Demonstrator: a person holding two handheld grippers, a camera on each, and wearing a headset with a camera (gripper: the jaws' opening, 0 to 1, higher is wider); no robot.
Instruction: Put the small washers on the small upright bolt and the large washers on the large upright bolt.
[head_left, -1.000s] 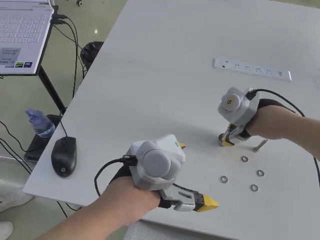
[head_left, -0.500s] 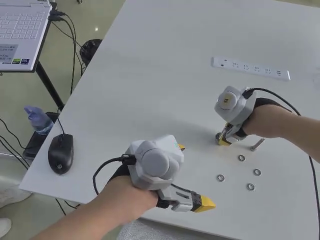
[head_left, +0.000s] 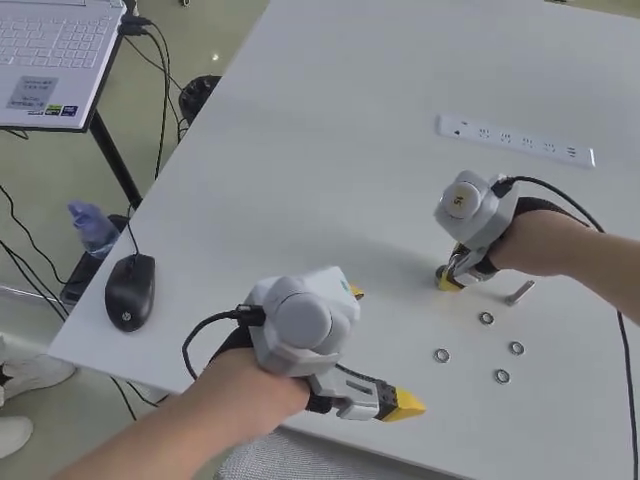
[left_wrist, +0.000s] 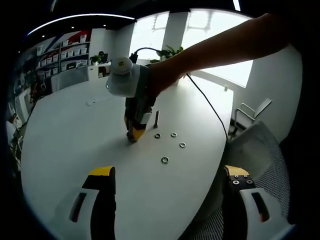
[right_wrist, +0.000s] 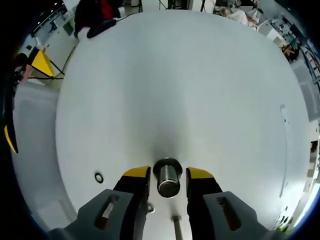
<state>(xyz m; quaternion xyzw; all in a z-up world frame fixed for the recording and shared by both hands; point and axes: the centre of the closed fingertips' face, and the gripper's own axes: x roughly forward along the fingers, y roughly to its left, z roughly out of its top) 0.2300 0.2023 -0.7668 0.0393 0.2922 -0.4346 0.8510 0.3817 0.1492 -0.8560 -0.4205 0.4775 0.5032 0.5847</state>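
— What sort of surface is it?
— A wide white bench (head_left: 330, 120), plain and matte. A white power strip (head_left: 515, 141) lies toward its far side and a black mouse (head_left: 130, 290) sits near its left corner. Off that edge a laptop (head_left: 50, 60) rests on a black stand (head_left: 108, 165), with a water bottle (head_left: 95, 228) lower down over a pale green floor (head_left: 200, 40).
— And the room?
— The left gripper view has bright windows (left_wrist: 205, 25) at the back, shelves (left_wrist: 65, 50) far off to the left, and a grey mesh chair (left_wrist: 255, 145) at the bench's edge.
— Where are the task pieces?
— The large bolt (right_wrist: 167, 182) stands upright on the bench between the jaws of the right gripper (head_left: 450, 278). They flank it closely, but I cannot tell whether they pinch it. The small bolt (head_left: 520, 292) lies on its side just beside that gripper. Four washers (head_left: 485, 318) lie flat and loose nearer the person, each apart from the others.
— The left gripper (left_wrist: 168, 172)?
— Its jaws are wide apart with nothing between them, above the bench's near edge.
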